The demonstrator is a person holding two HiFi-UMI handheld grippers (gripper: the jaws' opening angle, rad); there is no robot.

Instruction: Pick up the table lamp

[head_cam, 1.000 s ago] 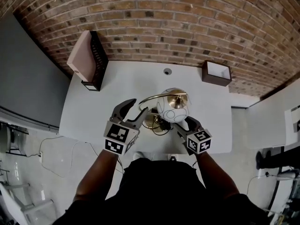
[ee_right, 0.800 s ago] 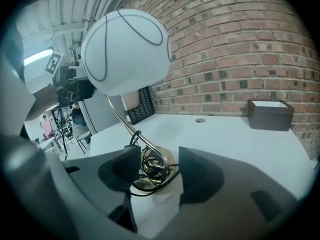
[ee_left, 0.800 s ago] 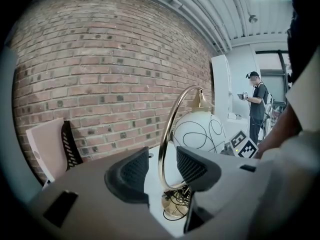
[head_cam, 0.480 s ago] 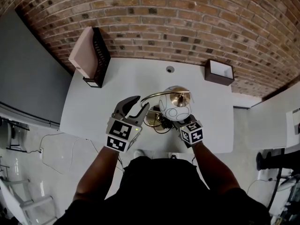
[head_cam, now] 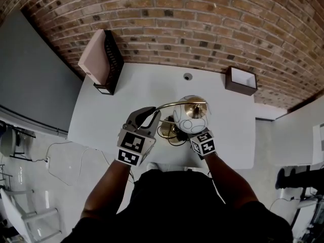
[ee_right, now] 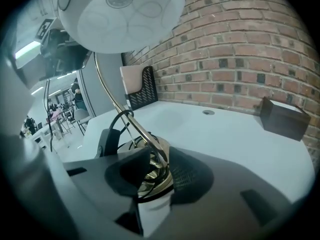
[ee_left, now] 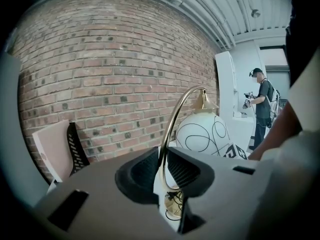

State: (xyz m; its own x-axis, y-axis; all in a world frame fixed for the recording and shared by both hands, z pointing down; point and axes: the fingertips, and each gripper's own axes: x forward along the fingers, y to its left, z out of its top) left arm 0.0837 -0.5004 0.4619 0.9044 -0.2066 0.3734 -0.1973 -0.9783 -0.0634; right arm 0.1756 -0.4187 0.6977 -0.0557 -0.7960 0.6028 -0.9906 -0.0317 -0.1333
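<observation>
The brass table lamp (head_cam: 190,118) with the white, black-lined globe shade is at the near middle of the white counter (head_cam: 126,90), between your two grippers. From the head view its round brass base (head_cam: 166,129) is mostly covered by the globe and your grippers. The fingers of your right gripper (ee_right: 159,160) are hidden under the globe there, so only its marker cube (head_cam: 204,143) shows. Its own view settles it: those fingers (ee_right: 187,176) are pinching the thin brass stem just above the base, with a black cord (ee_right: 112,121) looped beside it. That view cuts the globe off at the top edge. I cannot tell whether the base rests on the counter or is clear of it.

Your left gripper (ee_left: 163,160) grips the curved brass stem (ee_left: 175,114) higher up, with its fingers (ee_left: 137,176) pressed onto it. They block most of the base in that view.

At the counter's far right corner sits a dark brown open box (head_cam: 241,80). The head view shows a pale inside, while the right gripper view shows only its outer wall. At the far left stands a black mesh file holder (head_cam: 112,59) with a pink board (head_cam: 93,59) upright at its side. I cannot tell whether the board is inside the holder or beside it. A person (ee_left: 261,109) far off in the left gripper view is too small to make out well.
</observation>
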